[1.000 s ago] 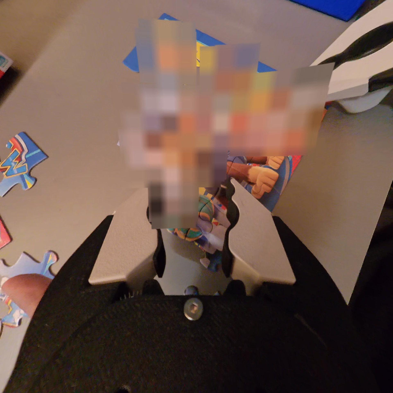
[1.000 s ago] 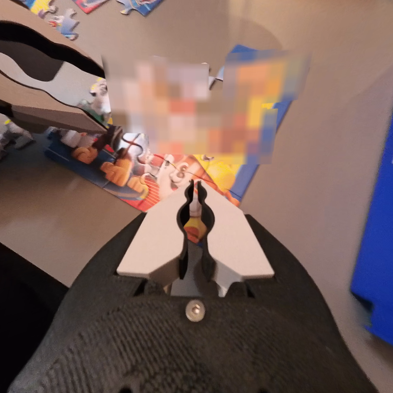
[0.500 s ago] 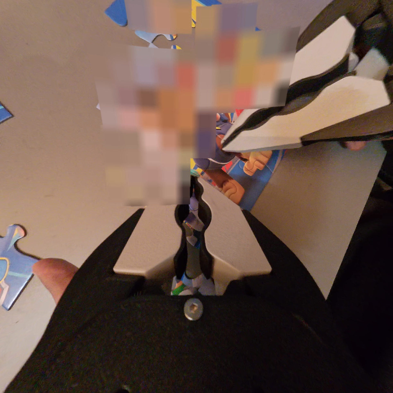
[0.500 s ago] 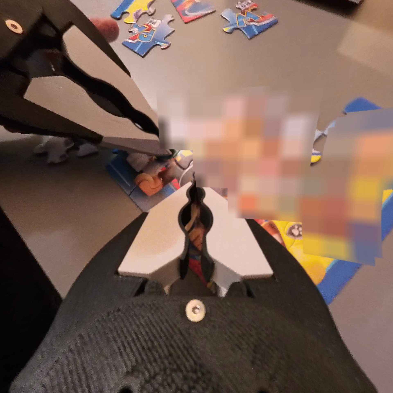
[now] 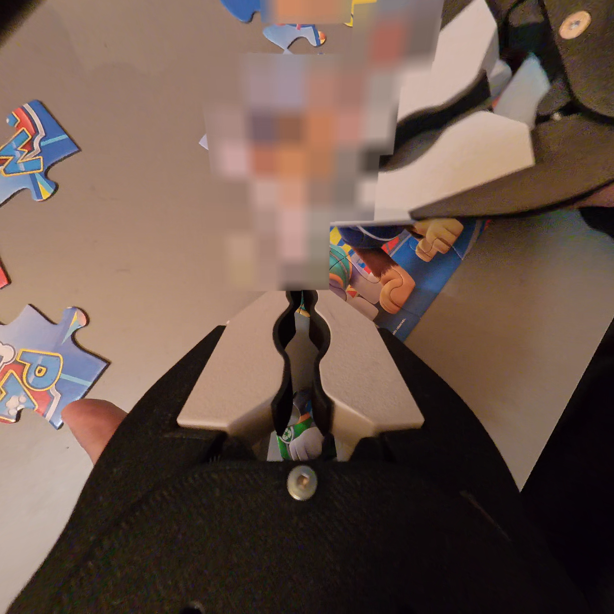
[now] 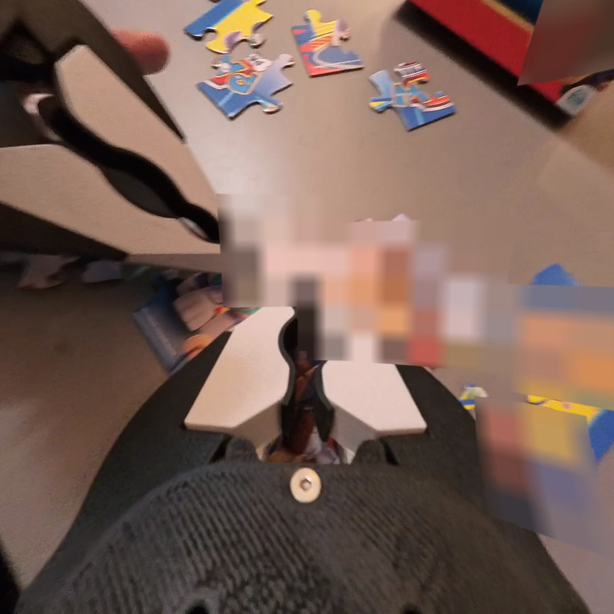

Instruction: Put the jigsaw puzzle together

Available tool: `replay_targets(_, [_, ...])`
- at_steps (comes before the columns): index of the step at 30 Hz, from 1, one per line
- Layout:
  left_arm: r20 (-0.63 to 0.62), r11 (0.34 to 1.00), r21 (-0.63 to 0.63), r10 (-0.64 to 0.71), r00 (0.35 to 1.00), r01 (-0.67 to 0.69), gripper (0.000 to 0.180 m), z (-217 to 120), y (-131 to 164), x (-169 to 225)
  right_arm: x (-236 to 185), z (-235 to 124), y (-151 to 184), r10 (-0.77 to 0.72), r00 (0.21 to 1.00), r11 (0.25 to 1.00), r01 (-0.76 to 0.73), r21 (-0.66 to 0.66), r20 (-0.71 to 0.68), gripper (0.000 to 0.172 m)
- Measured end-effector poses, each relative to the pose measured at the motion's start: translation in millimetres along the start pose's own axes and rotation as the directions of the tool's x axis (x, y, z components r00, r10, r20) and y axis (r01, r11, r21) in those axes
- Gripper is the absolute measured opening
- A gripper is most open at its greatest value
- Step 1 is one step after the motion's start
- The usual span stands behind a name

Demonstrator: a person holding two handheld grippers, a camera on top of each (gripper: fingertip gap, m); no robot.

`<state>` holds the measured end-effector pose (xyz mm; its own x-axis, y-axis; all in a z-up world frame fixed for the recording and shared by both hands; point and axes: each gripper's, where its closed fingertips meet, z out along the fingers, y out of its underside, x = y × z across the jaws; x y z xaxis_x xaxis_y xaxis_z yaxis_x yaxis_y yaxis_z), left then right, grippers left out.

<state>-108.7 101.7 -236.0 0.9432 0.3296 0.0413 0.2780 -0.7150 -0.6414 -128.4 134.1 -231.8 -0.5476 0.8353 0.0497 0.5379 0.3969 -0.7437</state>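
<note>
Your left gripper (image 5: 301, 294) has its two grey fingers closed together, the tips meeting just above the near edge of the assembled part of the colourful cardboard jigsaw puzzle (image 5: 408, 275) on the flat beige table (image 5: 139, 232). Nothing is seen clamped between the tips; puzzle artwork shows only through the gap behind them.

Your right gripper (image 6: 304, 332) also has its fingers drawn together. A mosaic patch covers its tips in its own view, so you cannot tell from there what lies between them. In the left wrist view this gripper sits above the far right part of the assembled puzzle, and a thin pale card edge (image 5: 372, 223) projects from under its fingers; whether the fingers pinch it cannot be told.

Relative to the assembled puzzle:
- Two loose blue jigsaw pieces (image 5: 30, 153) and (image 5: 40, 365) lie well to its left on the table.
- A fingertip (image 5: 89, 422) of your left hand rests beside the nearer piece.
- Four loose pieces lie beyond it in the right wrist view, including a blue and yellow one (image 6: 229, 26).
- A red and blue box (image 6: 491, 43) stands at the far right.
</note>
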Motion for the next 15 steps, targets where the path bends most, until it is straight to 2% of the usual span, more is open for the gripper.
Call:
replay_targets(2, [-0.004, 1.000, 0.008, -0.010, 1.000, 0.010, 0.000, 0, 0, 0, 6, 2, -1, -0.012, 1.000, 1.000, 0.012, -0.007, -0.029, 0.000])
replay_targets(5, [-0.017, 0.999, 0.030, -0.033, 0.999, 0.034, 0.000, 0, 0, 0, -23, 3, -4, -0.011, 0.990, 1.000, 0.011, 0.001, 0.143, 0.000])
replay_targets(6, [-0.022, 0.999, 0.034, -0.039, 0.999, 0.039, 0.000, 0, 0, 0, -25, 4, -5, 0.000, 0.988, 1.000, 0.000, 0.002, 0.157, 0.000])
replay_targets(10, [-0.032, 0.998, 0.043, -0.049, 0.998, 0.050, 0.000, 0, 1, 0, 6, 11, -10, 0.013, 1.000, 1.000, -0.013, 0.000, -0.009, 0.000])
replay_targets(13, [-0.034, 0.997, 0.050, -0.057, 0.998, 0.059, 0.000, 0, 1, 0, -15, 16, -15, 0.021, 0.993, 1.000, -0.021, 0.002, 0.113, 0.000])
replay_targets(15, [-0.038, 0.997, 0.049, -0.058, 0.998, 0.060, 0.000, 0, 1, 0, -7, 19, -17, 0.010, 0.999, 1.000, -0.010, 0.001, 0.051, 0.000])
